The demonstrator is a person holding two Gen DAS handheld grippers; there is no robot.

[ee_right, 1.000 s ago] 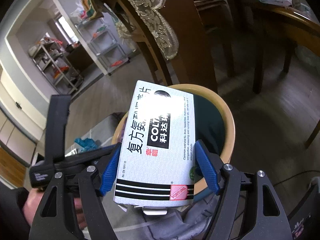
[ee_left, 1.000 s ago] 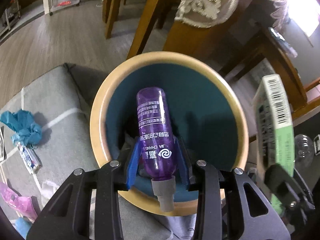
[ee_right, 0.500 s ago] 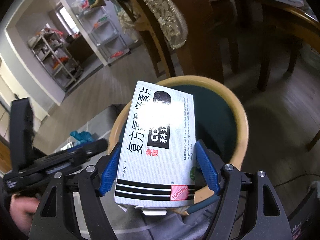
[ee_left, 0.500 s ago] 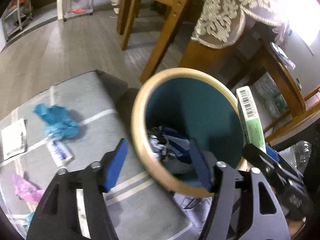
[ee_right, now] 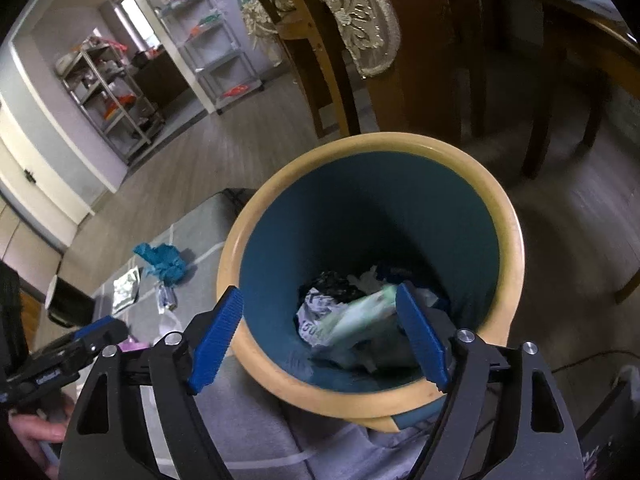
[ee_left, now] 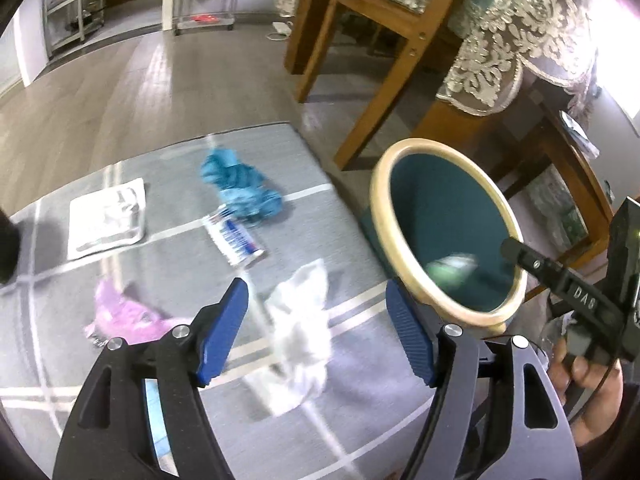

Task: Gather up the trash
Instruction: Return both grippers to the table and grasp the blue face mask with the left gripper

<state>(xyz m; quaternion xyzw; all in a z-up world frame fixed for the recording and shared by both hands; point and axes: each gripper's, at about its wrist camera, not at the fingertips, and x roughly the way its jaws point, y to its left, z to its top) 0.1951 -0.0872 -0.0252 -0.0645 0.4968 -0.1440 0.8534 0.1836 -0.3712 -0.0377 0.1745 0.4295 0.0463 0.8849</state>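
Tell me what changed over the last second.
The left gripper let the purple bottle go into the bin and swung left over the mat's white tissue. The right gripper opened, dropping the medicine box in. The bin and blue rag stayed put.

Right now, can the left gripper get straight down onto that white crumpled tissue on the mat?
Probably yes. The left gripper is open and empty, and the white tissue lies on the grey mat right between its fingers, with nothing over it. The bin stands off to the right.
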